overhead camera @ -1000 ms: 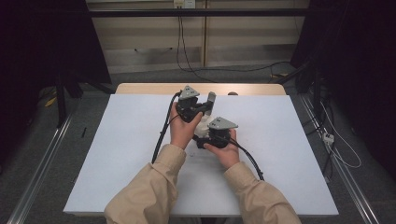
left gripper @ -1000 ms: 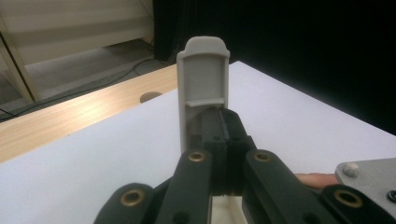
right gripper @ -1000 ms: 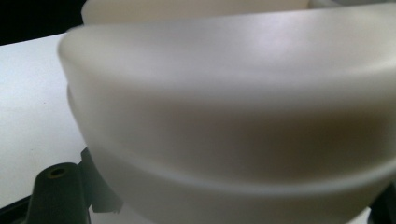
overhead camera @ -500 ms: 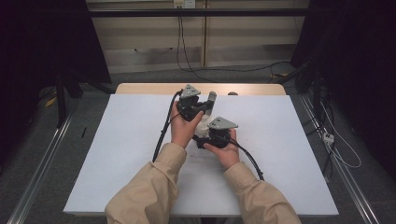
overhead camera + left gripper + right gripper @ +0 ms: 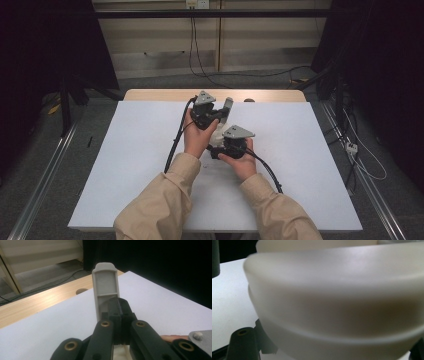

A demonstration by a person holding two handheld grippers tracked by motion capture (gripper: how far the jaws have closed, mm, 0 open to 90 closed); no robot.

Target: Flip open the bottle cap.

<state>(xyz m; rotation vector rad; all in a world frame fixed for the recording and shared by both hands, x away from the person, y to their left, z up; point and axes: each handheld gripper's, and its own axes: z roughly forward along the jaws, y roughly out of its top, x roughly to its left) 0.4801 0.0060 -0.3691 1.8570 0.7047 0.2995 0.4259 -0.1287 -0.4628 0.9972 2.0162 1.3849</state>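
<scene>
Sleeves of tan cloth come up from the near edge of the white table (image 5: 125,165), and just beyond them the two hands hold their tools close together over its middle. Nearest, the right gripper (image 5: 220,148) is clamped on a pale, cream-coloured plastic piece (image 5: 337,302); its own camera looks so closely at the smooth, rounded wall of that piece that I cannot tell what the object is. Just past it and a little to its left, the left gripper (image 5: 220,116) has its jaws pressed together on a flat grey plastic tab (image 5: 105,287), which stands up beyond the jaw tips and tilts slightly away. From above, the tab (image 5: 227,105) shows as a small grey sliver, and the cream piece as a pale patch between the two tools; whether tab and piece are joined is hidden by the hands. Both parts look like stiff, light moulded plastic, smooth enough to slip, so a hold on the tab's flat faces and on the cream piece's rim seems soundest, with modest squeeze. The left gripper view alone gives the tab's recessed face and the wooden table edge (image 5: 37,302) beyond the white sheet; the high view alone gives how the hands sit together.
</scene>
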